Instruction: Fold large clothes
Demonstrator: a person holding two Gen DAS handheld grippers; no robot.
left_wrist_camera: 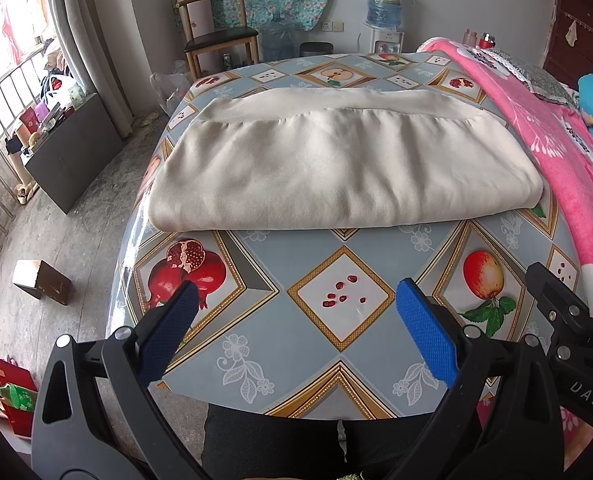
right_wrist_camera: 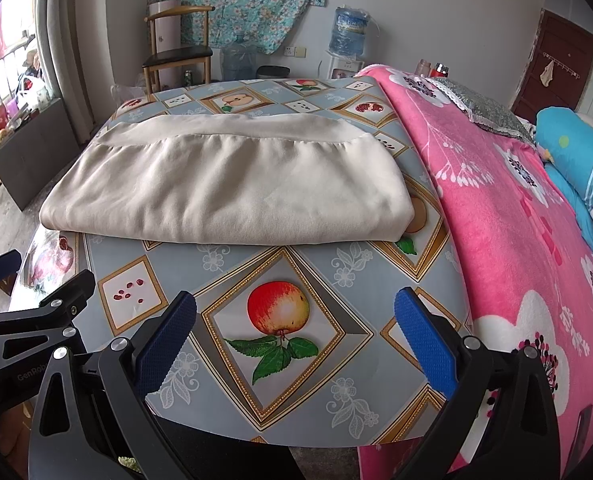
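Note:
A large cream garment (left_wrist_camera: pixel 336 160) lies folded into a thick rectangle on the table with the fruit-pattern cloth (left_wrist_camera: pixel 336 300); it also shows in the right wrist view (right_wrist_camera: pixel 224 188). Its ribbed hem band runs along the far side. My left gripper (left_wrist_camera: pixel 296 328) is open and empty, held above the table's near part, short of the garment. My right gripper (right_wrist_camera: pixel 296 332) is open and empty too, beside the left one, over the apple print. Part of the right gripper's frame (left_wrist_camera: pixel 556 312) shows at the right of the left wrist view.
A pink flowered blanket (right_wrist_camera: pixel 516 220) on a bed borders the table's right side. A wooden chair (left_wrist_camera: pixel 216 36), water bottles (left_wrist_camera: pixel 384 4) and a dispenser stand at the far wall. A dark cabinet (left_wrist_camera: pixel 72 152) and a small box (left_wrist_camera: pixel 42 282) are on the floor at left.

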